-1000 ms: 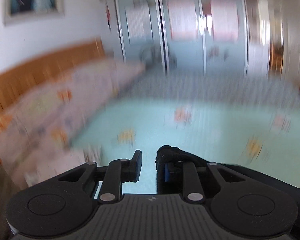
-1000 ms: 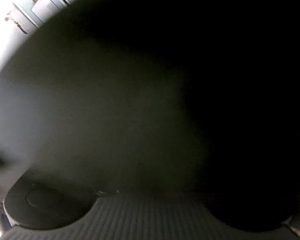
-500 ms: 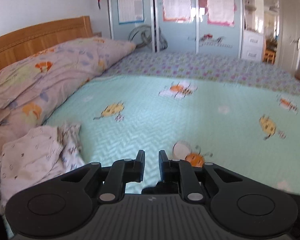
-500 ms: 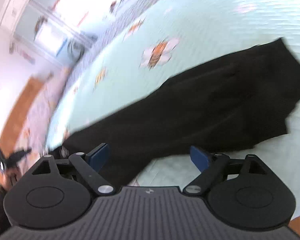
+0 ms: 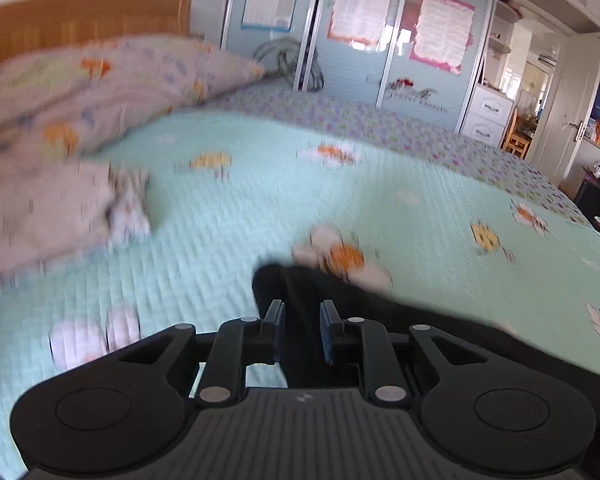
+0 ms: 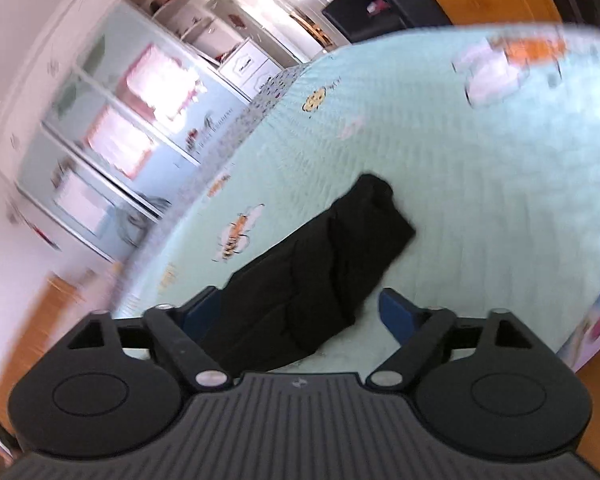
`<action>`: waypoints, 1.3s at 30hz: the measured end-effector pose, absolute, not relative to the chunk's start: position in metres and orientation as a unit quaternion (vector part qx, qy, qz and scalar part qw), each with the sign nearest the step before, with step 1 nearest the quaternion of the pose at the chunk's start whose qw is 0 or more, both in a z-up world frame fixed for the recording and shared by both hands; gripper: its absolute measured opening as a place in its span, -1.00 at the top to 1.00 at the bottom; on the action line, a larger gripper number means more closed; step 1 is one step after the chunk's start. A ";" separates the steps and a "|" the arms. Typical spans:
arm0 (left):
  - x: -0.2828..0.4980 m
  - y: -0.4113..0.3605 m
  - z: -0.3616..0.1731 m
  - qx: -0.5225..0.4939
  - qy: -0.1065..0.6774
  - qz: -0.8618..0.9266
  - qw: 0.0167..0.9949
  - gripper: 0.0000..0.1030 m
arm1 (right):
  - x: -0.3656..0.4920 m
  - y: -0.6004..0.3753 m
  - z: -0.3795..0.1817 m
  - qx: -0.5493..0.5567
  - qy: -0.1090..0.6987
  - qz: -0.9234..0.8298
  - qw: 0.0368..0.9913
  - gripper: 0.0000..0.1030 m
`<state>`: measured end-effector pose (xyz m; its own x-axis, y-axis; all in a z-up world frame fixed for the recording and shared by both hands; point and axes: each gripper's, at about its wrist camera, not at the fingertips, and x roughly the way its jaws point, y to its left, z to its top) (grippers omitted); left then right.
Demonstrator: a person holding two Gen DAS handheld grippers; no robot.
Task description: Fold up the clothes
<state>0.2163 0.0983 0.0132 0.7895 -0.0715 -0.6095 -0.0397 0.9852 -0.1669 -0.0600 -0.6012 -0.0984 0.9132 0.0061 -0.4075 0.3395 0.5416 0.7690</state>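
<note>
A black garment [image 6: 320, 256] lies as a long folded strip on the mint-green bedspread [image 6: 440, 152]. My right gripper [image 6: 296, 312] hovers over its near end. Its jaws are wide and closing, with the cloth lying between them and neither pad pressing on it. In the left wrist view the other end of the black garment [image 5: 296, 280] reaches forward out of the narrow gap of my left gripper [image 5: 300, 312]. Those jaws are opening a little, and dark cloth fills the gap between the pads. The left gripper is low over the bedspread [image 5: 240, 200].
A pale patterned folded garment [image 5: 60, 216] lies at the left, with a flowered quilt and pillows [image 5: 100, 88] and a wooden headboard [image 5: 80, 20] behind. Wardrobe doors with posters [image 5: 360, 36] stand beyond the bed. The bed's edge [image 6: 596, 320] runs at the right.
The left gripper has sunk toward the bed and the black cloth now lies ahead of it. The right view, at first blacked out by cloth, now shows the garment lying flat; its jaws have narrowed slightly.
</note>
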 end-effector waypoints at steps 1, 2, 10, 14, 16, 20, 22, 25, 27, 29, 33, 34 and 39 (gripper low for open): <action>0.209 0.096 0.007 -0.090 0.331 -0.011 0.939 0.61 | -0.066 -0.603 -0.109 0.489 0.177 -0.089 0.849 -0.42; 0.202 0.095 0.002 -0.094 0.337 -0.013 0.937 0.61 | -0.068 -0.604 -0.117 0.509 0.172 -0.084 0.839 -0.39; 0.177 0.081 -0.018 -0.103 0.362 -0.018 0.926 0.52 | -0.072 -0.590 -0.126 0.564 0.129 -0.087 0.811 0.14; 0.172 0.076 -0.019 -0.104 0.363 -0.020 0.926 0.42 | -0.078 -0.589 -0.118 0.539 0.141 -0.121 0.822 0.63; 0.171 0.072 -0.020 -0.104 0.367 -0.021 0.924 0.40 | -0.077 -0.588 -0.115 0.533 0.133 -0.122 0.826 0.75; 0.170 0.066 -0.025 -0.105 0.374 -0.022 0.921 0.36 | -0.063 -0.586 -0.097 0.500 0.130 -0.128 0.847 0.84; 0.170 0.064 -0.027 -0.105 0.376 -0.022 0.920 0.31 | -0.054 -0.586 -0.086 0.487 0.124 -0.122 0.856 0.84; 0.170 0.061 -0.029 -0.105 0.379 -0.024 0.919 0.30 | -0.043 -0.587 -0.069 0.478 0.117 -0.121 0.862 0.84; 0.170 0.059 -0.030 -0.105 0.381 -0.026 0.918 0.30 | -0.036 -0.590 -0.059 0.469 0.107 -0.117 0.869 0.84; 0.172 0.056 -0.031 -0.104 0.384 -0.027 0.917 0.30 | -0.024 -0.598 -0.045 0.462 0.098 -0.113 0.874 0.91; 0.171 0.052 -0.029 -0.104 0.384 -0.029 0.917 0.29 | 0.015 -0.619 -0.017 0.443 0.114 -0.110 0.882 0.89; 0.169 0.052 -0.028 -0.104 0.381 -0.030 0.918 0.24 | 0.021 -0.620 -0.012 0.440 0.132 -0.114 0.881 0.79; 0.169 0.055 -0.032 -0.105 0.384 -0.023 0.917 0.10 | 0.003 -0.626 -0.025 0.436 0.161 -0.111 0.879 -0.10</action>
